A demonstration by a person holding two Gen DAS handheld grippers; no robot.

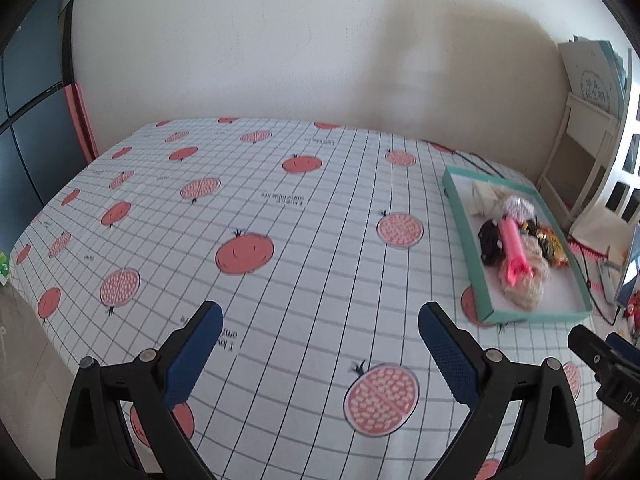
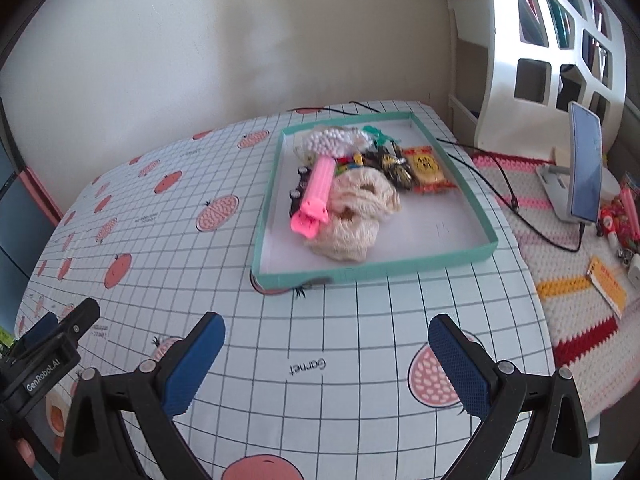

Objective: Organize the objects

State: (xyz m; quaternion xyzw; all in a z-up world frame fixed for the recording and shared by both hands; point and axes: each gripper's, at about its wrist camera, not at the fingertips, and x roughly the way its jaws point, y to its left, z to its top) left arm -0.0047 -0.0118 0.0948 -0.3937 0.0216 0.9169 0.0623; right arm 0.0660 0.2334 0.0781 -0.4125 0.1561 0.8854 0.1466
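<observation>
A: Where are the two grippers, and how do their fingers stand?

B: The left gripper (image 1: 320,344) hovers over a table covered in a grid-patterned cloth (image 1: 280,208) printed with pomegranates; its blue-padded fingers (image 1: 196,354) are spread wide with nothing between them; the right gripper (image 2: 326,356) hovers over the same cloth, its jaws equally wide apart and empty. Each gripper shows at the edge of the other's view; the right one at four o'clock in the left view, the left one at eight o'clock in the right view.

A: And the objects to be organized?

B: They lie in a shallow teal box lid (image 2: 452,262) resting on the cloth, at about twelve o'clock from the right gripper and two o'clock from the left; inside, a pink clip (image 2: 316,196) lies across a cream knitted scrunchie (image 2: 356,216); beside these are a black scrunchie (image 1: 490,240), a bag of white beads (image 2: 328,140), dark wrapped sweets (image 2: 394,166) and a red-and-yellow snack packet (image 2: 426,168).

A: Anything nearby?

B: At three o'clock in the right view, a phone (image 2: 586,164) stands on a holder upon a striped crochet mat (image 2: 560,280); a black cable (image 2: 508,188) trails across the mat.
</observation>
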